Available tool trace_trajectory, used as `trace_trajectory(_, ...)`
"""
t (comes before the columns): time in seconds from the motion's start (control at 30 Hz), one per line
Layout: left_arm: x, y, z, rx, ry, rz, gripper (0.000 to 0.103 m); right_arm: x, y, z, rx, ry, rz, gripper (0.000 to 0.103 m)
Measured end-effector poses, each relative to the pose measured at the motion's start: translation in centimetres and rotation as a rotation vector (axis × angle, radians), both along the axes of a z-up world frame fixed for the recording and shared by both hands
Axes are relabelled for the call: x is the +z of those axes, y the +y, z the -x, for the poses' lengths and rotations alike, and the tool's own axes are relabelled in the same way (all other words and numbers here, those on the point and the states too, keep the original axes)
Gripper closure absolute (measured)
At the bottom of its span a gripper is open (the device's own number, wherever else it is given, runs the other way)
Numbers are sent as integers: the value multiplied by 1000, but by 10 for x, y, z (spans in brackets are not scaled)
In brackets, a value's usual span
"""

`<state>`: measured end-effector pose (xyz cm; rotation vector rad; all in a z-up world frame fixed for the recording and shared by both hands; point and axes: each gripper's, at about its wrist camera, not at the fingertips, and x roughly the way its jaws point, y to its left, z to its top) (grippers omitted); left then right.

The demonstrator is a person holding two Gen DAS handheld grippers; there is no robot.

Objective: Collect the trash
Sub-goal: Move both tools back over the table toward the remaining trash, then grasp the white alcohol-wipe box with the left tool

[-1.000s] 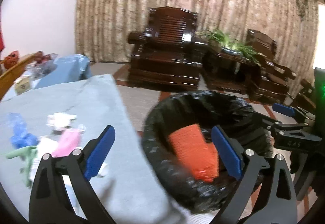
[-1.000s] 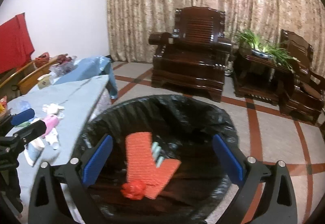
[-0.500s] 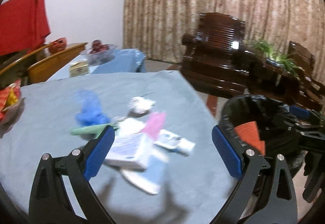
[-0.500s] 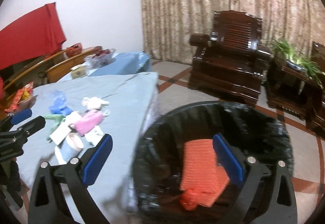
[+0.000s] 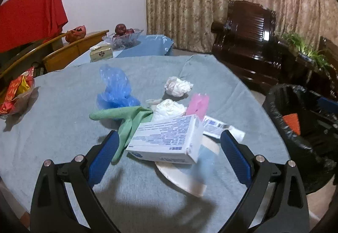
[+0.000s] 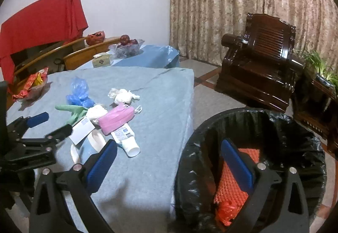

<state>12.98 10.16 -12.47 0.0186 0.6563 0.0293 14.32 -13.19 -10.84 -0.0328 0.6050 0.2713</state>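
Trash lies in a pile on the blue-grey tablecloth [image 5: 52, 127]: a white printed box [image 5: 166, 140], a green cloth [image 5: 126, 119], a blue plastic bag [image 5: 116, 89], crumpled white tissues [image 5: 177, 86], a pink mask [image 6: 116, 119] and a white tube [image 6: 126, 140]. My left gripper [image 5: 166, 157] is open and empty, its jaws either side of the box, just short of it. My right gripper [image 6: 169, 161] is open and empty over the table edge and the black-lined trash bin [image 6: 295, 133], which holds orange netting [image 6: 232, 188].
A snack bowl [image 5: 14, 93] sits at the table's left. A tissue box [image 5: 101, 53] and a fruit bowl [image 5: 124, 36] stand on the far table. Wooden chairs [image 5: 74, 51] with a red cloth [image 5: 27, 22] stand behind. A dark armchair [image 6: 259, 64] is right.
Both grippers have swung left from over the bin toward the table. The left one now faces the trash pile with the box between its jaws.
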Motion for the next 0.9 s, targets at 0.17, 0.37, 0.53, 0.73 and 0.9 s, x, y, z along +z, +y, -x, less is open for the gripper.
trace_trajectory(0.17, -14, 7, -5, 20, 24, -10, 9, -3, 13, -5, 27, 7, 8, 6)
trace_trajectory(0.37, -23, 25, -1, 53, 51, -4, 9, -9, 31, -8, 65, 15, 19, 6)
trace_trajectory(0.53, -24, 38, 9, 78, 56, -8, 8, -13, 41, -9, 90, 27, 26, 6)
trace_trajectory(0.73, -24, 61, 23, 131, 71, -34, 8, -17, 50, -11, 105, 39, 28, 6)
trace_trajectory(0.9, -23, 76, 34, 166, 79, -38, 8, -20, 58, -12, 123, 49, 35, 6)
